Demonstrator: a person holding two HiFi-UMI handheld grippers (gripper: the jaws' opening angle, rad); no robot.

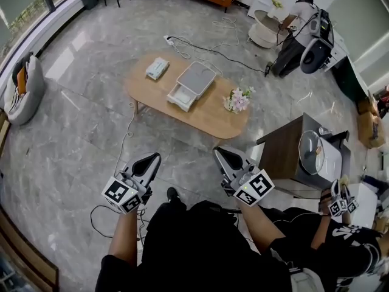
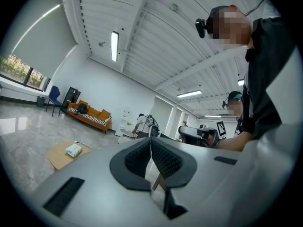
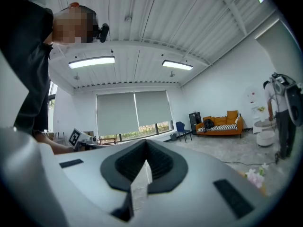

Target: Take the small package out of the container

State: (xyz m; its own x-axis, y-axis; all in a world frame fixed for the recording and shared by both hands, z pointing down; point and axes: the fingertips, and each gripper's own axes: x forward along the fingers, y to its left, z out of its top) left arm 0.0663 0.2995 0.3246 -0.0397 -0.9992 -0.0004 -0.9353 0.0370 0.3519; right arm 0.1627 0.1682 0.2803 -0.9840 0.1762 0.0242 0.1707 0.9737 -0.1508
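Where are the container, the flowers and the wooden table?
container (image 1: 196, 78), head view, its grey lid.
flowers (image 1: 238, 100), head view, the blossoms.
wooden table (image 1: 206, 118), head view, bare top near edge.

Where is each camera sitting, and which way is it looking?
Head view: on the person's head, looking steeply down at the wooden table; both arms, left gripper and right gripper show.
Left gripper view: on the left gripper, level past shut fingers toward the orange sofa; person's torso at right.
Right gripper view: on the right gripper, level past shut fingers toward window blinds; person's sleeve at left.
Shared: both gripper views show the orange sofa.
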